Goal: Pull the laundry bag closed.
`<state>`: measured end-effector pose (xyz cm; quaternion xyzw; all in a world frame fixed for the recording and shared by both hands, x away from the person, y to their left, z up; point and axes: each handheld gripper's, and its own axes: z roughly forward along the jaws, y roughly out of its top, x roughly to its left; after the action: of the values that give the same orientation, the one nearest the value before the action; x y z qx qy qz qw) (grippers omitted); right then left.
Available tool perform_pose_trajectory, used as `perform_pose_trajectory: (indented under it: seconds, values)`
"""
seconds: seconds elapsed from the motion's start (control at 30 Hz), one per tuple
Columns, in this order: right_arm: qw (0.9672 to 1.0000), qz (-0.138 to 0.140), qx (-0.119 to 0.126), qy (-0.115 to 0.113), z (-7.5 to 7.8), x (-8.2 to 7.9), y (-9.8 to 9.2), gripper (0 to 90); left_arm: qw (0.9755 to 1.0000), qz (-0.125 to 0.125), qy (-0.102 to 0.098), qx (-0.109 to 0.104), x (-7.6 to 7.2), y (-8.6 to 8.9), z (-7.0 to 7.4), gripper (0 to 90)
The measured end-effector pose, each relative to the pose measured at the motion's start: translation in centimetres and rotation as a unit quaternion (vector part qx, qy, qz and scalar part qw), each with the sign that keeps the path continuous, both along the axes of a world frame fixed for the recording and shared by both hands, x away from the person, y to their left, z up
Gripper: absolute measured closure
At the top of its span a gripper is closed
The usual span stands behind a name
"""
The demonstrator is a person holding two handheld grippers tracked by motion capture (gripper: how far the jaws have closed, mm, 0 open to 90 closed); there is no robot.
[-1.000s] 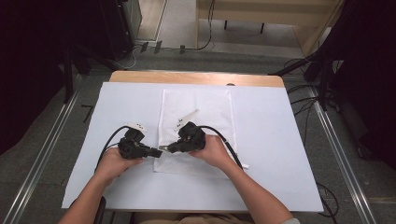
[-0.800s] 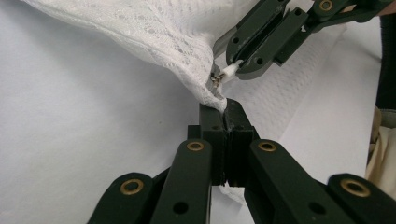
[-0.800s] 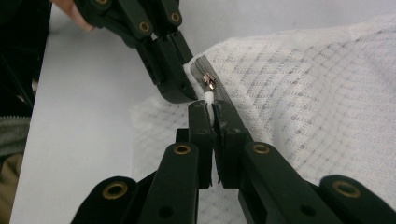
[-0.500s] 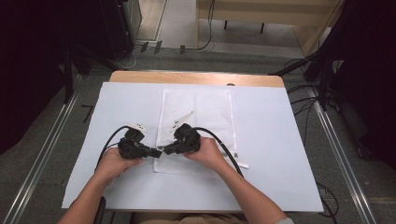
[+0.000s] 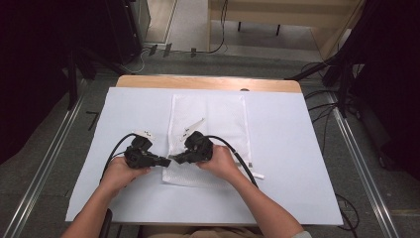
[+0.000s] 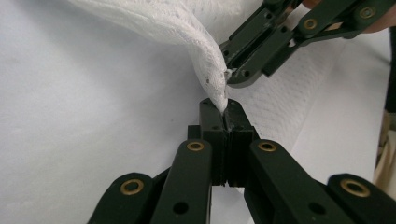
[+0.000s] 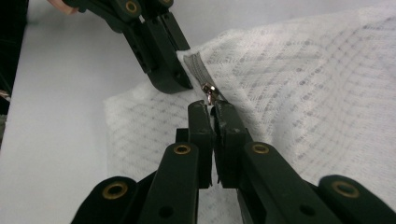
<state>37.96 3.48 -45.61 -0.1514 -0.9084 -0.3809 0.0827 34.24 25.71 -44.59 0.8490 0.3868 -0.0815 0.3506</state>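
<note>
A white mesh bag (image 5: 208, 134) lay on the bench (image 5: 297, 148). The left claw (image 6: 224, 109) pinched its near corner; the right claw (image 7: 211, 109) was clamped on the zipper pull (image 7: 208, 93). Judging by this, the zipper's run remained ahead.

Mesh bag (image 5: 208, 124) on table (image 5: 297, 148), perhaps mid-table.
</note>
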Motion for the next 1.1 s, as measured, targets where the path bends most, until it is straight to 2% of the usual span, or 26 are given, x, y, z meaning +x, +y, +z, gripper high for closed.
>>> perform_pose_trajectory:
  seconds: [0.07, 0.23, 0.3, 0.53, 0.6, 0.93, 0.97, 1.03, 1.1]
  values:
    - [0.9999, 0.002, -0.01, -0.002, 0.1, 0.0, -0.2, 88.9, 1.0, -0.003, 0.002, 0.0, 0.0, 0.1, 0.0, 90.0]
    - [0.9999, 0.002, -0.01, -0.004, 0.5, -0.1, -0.6, 88.9, 1.0, -0.002, -0.001, -0.008, 0.0, 0.3, 0.2, 90.0]
    - [0.9998, 0.003, -0.014, -0.012, 0.8, -0.2, -0.8, 89.0, 0.9999, 0.001, -0.004, -0.012, -0.1, 0.4, 0.2, 90.0]
    - [0.9996, -0.004, -0.025, -0.009, 0.6, -0.1, -2.4, 88.9, 0.9998, 0.009, 0.0, -0.019, -0.1, 1.0, 0.2, 90.0]
    - [0.9996, -0.006, -0.026, -0.006, 0.6, -0.1, -3.1, 88.9, 0.9998, 0.009, -0.002, -0.02, -0.2, 0.9, 0.1, 90.0]
    - [0.9997, -0.005, -0.02, -0.009, 0.9, -0.3, -3.8, 88.9, 0.9995, 0.004, -0.017, -0.028, -0.4, 0.8, 0.2, 89.9]
    - [0.9998, -0.003, -0.019, -0.007, 0.9, -0.3, -4.0, 88.8, 0.9992, 0.008, -0.009, -0.037, -0.3, 0.9, 0.2, 89.9]
    - [0.9998, -0.007, -0.019, -0.008, 0.9, -0.3, -4.2, 88.8, 0.9993, 0.007, -0.01, -0.036, -0.3, 1.0, 0.2, 89.9]
    - [0.9998, -0.005, -0.016, -0.009, 1.0, -0.4, -4.3, 88.8, 0.9991, 0.005, -0.022, -0.035, -0.5, 0.9, 0.3, 89.9]
